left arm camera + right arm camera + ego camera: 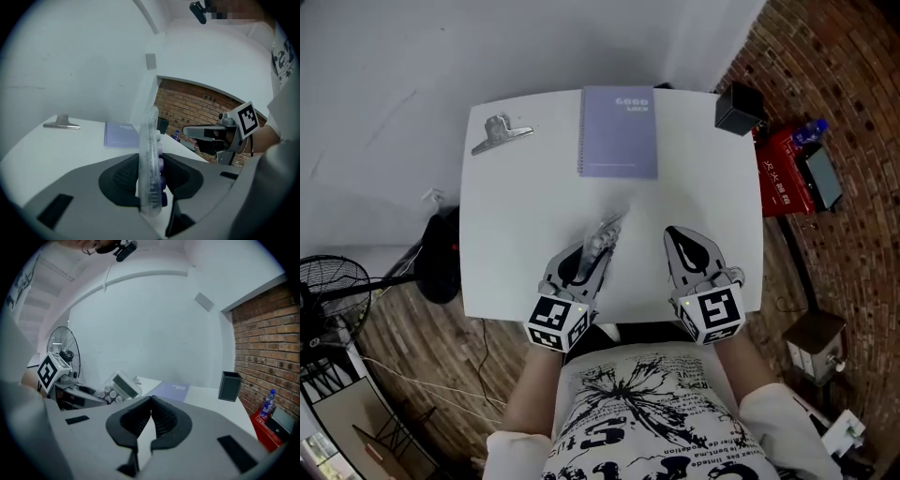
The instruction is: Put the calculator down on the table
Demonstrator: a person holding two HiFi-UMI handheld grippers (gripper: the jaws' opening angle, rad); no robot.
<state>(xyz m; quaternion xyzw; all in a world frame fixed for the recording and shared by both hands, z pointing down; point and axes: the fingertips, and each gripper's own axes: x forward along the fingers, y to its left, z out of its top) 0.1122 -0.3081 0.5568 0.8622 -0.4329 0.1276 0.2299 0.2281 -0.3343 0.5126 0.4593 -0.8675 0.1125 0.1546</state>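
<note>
Clear plastic, with pale keys showing through it, makes up the calculator [150, 159], which is clamped on edge between the pads of the left gripper [592, 253]. The jaws stand partway apart, pressed on its two broad faces, and its far end sticks out past the fingertips. From where the right gripper looks across, the calculator's display and rows of round keys face that way. It hangs over the near middle of the white worktop [516, 216], a little in from the front edge; whether its lower edge touches the surface I cannot tell. The right gripper [682, 242] sits just beside it to the right, over the same front strip of the worktop, with its jaws closed tip to tip and nothing between them. Both grippers point away from the person and slightly downward. Farther back on the worktop a lilac spiral notebook [619, 131] lies flat near the far edge — well apart from the calculator — and a metal binder clip [499, 133] rests at the far left corner. A small black box [738, 109] stands upright at the far right corner. Beyond the worktop's right side a red box [783, 178] sits on the wooden floor beside a brick wall, and a fan [328, 291] stands off to the left.
</note>
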